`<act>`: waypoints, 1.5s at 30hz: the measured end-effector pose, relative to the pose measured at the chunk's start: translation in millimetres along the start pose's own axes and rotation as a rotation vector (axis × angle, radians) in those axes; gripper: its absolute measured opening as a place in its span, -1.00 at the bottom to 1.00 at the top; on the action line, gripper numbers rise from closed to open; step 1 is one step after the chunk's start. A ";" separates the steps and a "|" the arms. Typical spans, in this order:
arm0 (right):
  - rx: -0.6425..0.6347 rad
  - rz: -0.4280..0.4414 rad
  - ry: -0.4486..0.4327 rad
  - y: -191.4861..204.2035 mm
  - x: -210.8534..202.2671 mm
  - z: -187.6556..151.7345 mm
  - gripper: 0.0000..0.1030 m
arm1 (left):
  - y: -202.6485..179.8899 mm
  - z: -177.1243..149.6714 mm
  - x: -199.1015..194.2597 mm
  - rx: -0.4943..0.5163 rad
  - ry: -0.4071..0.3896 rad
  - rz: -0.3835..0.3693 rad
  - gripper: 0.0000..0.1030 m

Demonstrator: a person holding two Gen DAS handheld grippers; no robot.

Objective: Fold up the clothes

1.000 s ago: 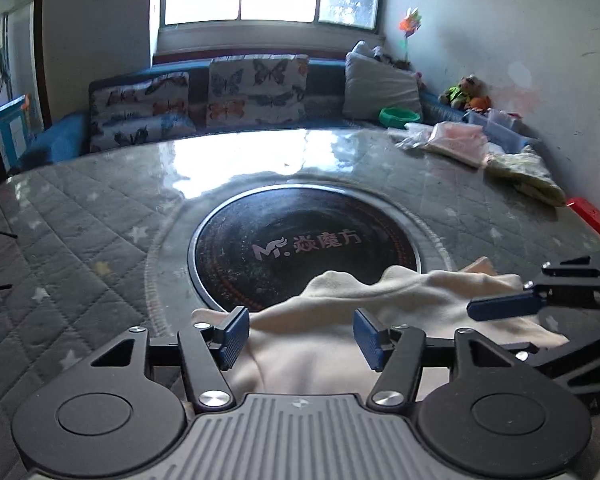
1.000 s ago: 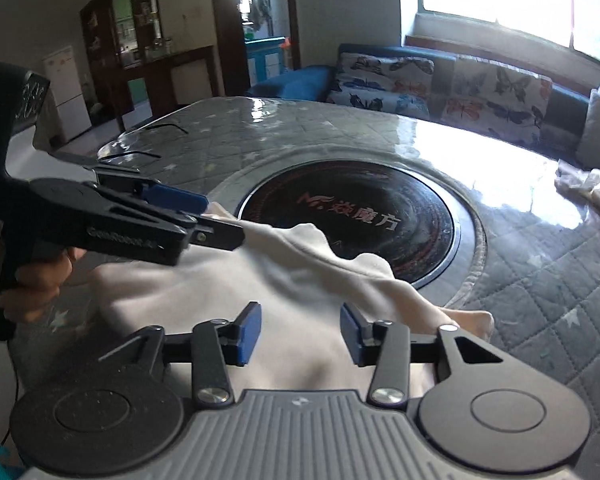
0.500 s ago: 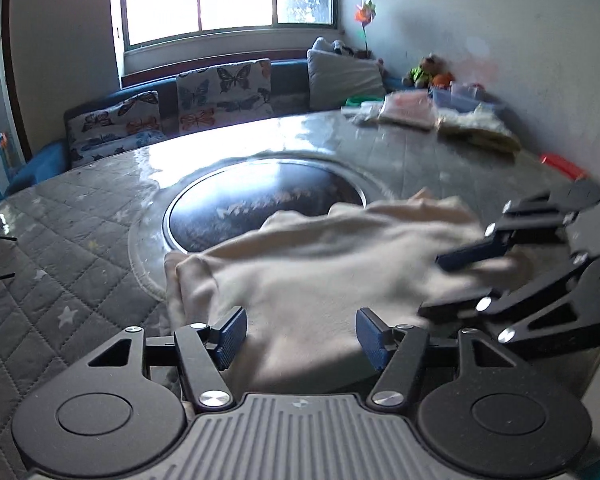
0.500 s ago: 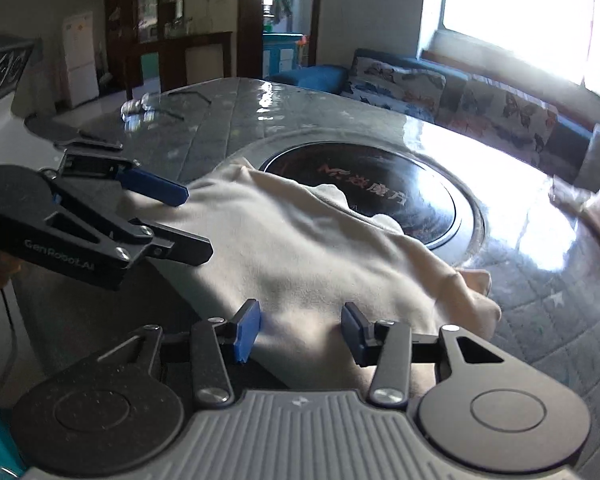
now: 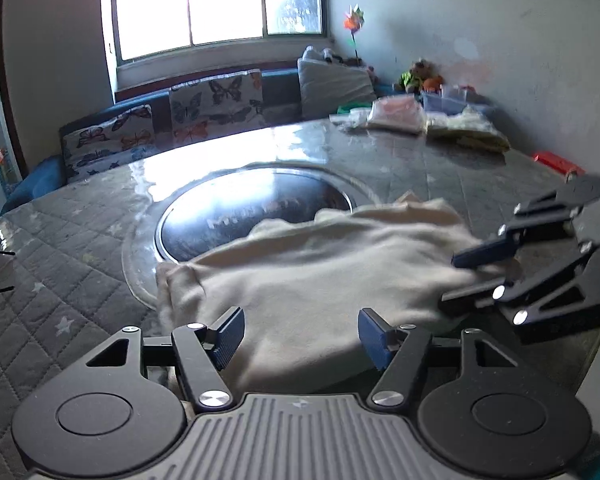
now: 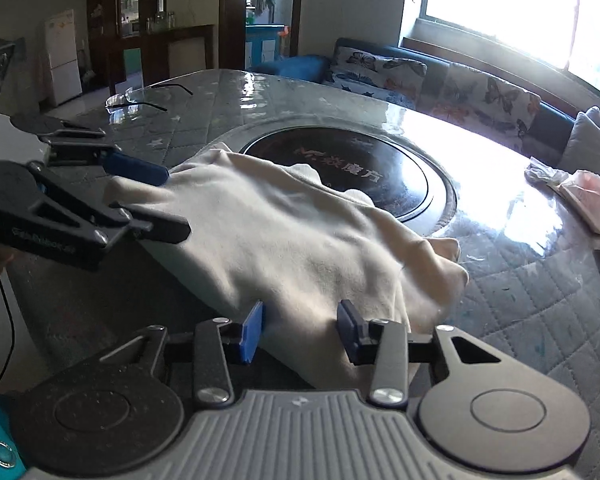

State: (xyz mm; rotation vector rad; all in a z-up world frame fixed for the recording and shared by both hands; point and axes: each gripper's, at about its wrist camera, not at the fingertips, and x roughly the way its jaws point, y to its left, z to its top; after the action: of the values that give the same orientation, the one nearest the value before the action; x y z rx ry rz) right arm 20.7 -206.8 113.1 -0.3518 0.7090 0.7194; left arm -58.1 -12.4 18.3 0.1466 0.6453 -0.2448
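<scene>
A cream garment lies spread over the near edge of the round table, part of it on the dark centre disc. It also shows in the right wrist view. My left gripper is open, its blue pads either side of the garment's near hem. My right gripper is open too, over the hem at the garment's other end. Each gripper shows in the other's view, the right one at the right and the left one at the left.
The table has a grey quilted cover under glass. Plastic bags with clothes lie at its far right. A pair of glasses lies at the far left. A sofa with butterfly cushions stands behind under the window.
Both grippers have pulled back toward the table's near edge and stay open. The garment now lies flatter and more spread out, with its near hem drawn over the edge.
</scene>
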 end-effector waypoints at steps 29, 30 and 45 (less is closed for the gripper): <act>0.035 0.001 -0.029 2.4 3.7 25.9 0.21 | 46.7 11.8 -12.8 -0.223 0.033 0.047 0.81; 0.024 0.003 -0.034 4.7 2.9 27.7 0.26 | 48.4 12.3 -13.1 -0.230 0.035 0.055 0.87; -0.107 0.068 -0.067 46.2 9.1 52.3 0.80 | 73.6 10.9 -15.6 -0.302 0.092 0.167 1.00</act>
State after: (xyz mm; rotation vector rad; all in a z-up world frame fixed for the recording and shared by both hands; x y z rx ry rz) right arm 17.5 -142.5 141.5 -0.4013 0.6230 0.8318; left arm -44.0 58.8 40.8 -0.0792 0.7500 0.0223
